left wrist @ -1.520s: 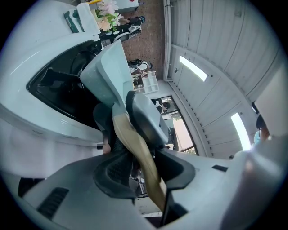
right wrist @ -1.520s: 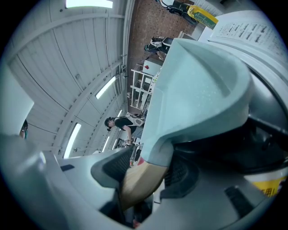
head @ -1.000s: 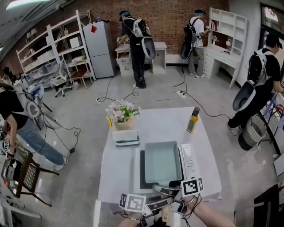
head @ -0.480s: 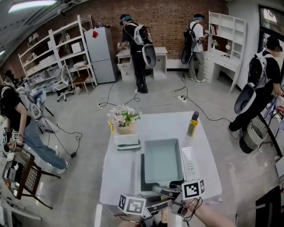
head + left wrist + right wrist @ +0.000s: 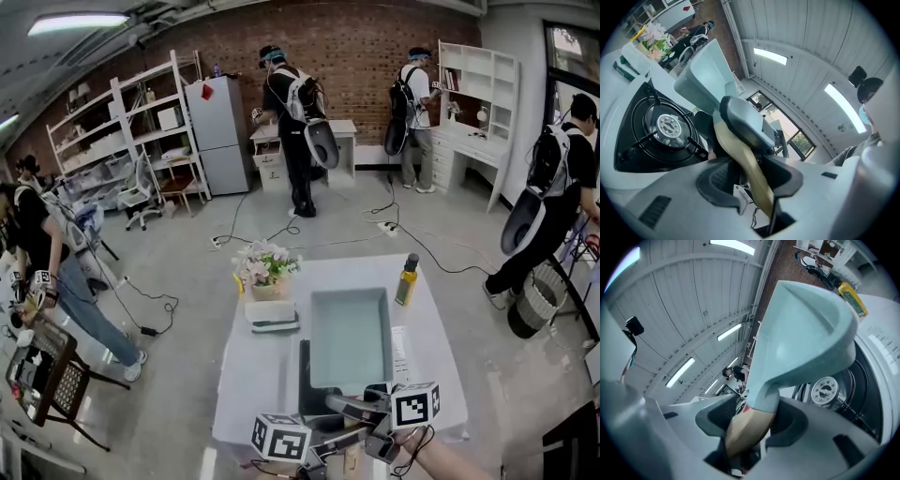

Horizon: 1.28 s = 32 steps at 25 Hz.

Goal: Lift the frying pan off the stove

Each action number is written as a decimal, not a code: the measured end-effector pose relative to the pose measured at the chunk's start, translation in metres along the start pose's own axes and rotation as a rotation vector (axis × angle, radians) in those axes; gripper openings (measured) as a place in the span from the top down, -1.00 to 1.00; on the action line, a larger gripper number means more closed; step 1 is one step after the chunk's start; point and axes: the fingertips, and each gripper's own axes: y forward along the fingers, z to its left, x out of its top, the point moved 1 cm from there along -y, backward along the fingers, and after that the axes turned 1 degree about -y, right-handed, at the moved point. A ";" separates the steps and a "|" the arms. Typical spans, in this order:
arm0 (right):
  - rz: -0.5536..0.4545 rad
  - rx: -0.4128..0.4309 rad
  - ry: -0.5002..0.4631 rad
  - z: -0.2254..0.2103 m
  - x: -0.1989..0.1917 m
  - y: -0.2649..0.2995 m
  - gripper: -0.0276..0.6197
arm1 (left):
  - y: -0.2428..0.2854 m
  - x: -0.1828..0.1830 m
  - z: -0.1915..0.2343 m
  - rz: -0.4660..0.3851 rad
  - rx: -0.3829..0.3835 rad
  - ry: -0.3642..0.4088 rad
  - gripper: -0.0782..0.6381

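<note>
A pale teal rectangular frying pan [image 5: 349, 339] hangs tilted above the black gas stove [image 5: 305, 375] on the white table [image 5: 251, 380]. Its wooden handle [image 5: 349, 457] points toward me at the near table edge. My left gripper [image 5: 323, 439] and right gripper [image 5: 361, 412] are both shut on that handle. In the left gripper view the pan [image 5: 708, 77] is lifted clear of the burner [image 5: 669, 125], and the handle [image 5: 745, 164] runs between the left gripper's [image 5: 750, 180] jaws. In the right gripper view the pan [image 5: 806, 333] fills the middle, with the burner [image 5: 825, 390] below it and the right gripper [image 5: 750, 423] clamped on the handle [image 5: 743, 430].
A flower pot [image 5: 265, 267], a flat white box [image 5: 273, 315] and a yellow oil bottle [image 5: 407, 279] stand on the table beyond the stove. The stove's white control strip [image 5: 401, 352] lies to the right. Several people, shelves and floor cables surround the table.
The pan has risen off the stove with both grippers on its handle, and more of the black stove shows at its left. The head view has tilted upward.
</note>
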 end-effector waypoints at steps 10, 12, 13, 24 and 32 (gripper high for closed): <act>-0.026 0.022 -0.093 0.024 0.011 -0.009 0.31 | 0.000 0.007 -0.022 -0.028 -0.006 0.118 0.34; -0.033 0.026 -0.106 0.028 0.014 -0.010 0.31 | 0.000 0.009 -0.027 -0.033 -0.008 0.135 0.34; -0.036 0.028 -0.112 0.031 0.015 -0.011 0.31 | 0.000 0.010 -0.029 -0.036 -0.009 0.143 0.34; -0.060 0.036 -0.158 0.050 0.019 -0.018 0.32 | -0.001 0.010 -0.046 -0.043 -0.018 0.201 0.34; -0.079 0.043 -0.142 0.057 0.017 -0.020 0.32 | -0.002 0.007 -0.051 -0.038 -0.020 0.210 0.34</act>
